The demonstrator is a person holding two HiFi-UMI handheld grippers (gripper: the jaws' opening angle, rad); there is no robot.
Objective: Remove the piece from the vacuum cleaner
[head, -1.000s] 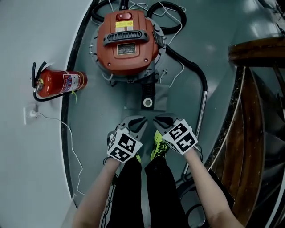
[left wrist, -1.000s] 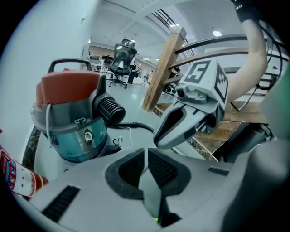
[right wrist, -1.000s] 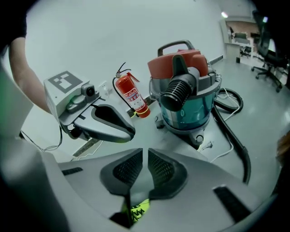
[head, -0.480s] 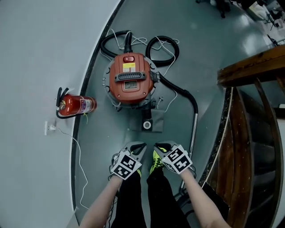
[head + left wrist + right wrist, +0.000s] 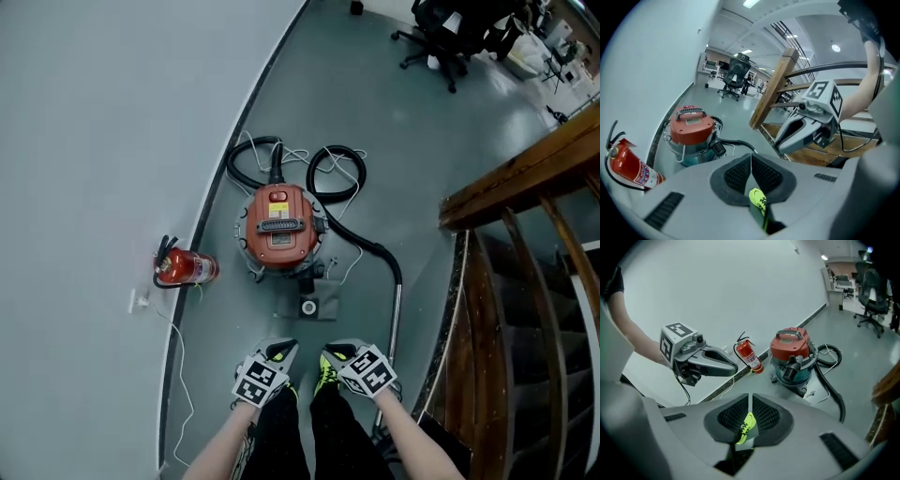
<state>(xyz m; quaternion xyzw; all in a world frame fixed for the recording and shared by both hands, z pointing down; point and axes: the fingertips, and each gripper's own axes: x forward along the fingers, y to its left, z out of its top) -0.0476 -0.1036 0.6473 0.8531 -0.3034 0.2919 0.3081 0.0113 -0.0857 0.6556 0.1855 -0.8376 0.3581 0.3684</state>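
Head view: recorded red vacuum cleaner [image 5: 281, 228] on floor by wall, near fire extinguisher [image 5: 187, 269], well apart from both grippers. Found left gripper [image 5: 284, 350] closed, empty; right gripper [image 5: 334, 354] just closed, nothing between jaws.

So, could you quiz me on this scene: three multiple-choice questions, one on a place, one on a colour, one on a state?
1. Where is the fire extinguisher? A on the stairs; B on the floor by the wall; C on a chair.
2. What colour tops the vacuum cleaner? A blue; B yellow; C red-orange.
3. How are the jaws of the left gripper? A shut, empty; B wide open; C clamped on a hose.
Answers: 1 B, it lies at the wall's foot; 2 C, the head view shows it; 3 A, the pads meet with nothing between.
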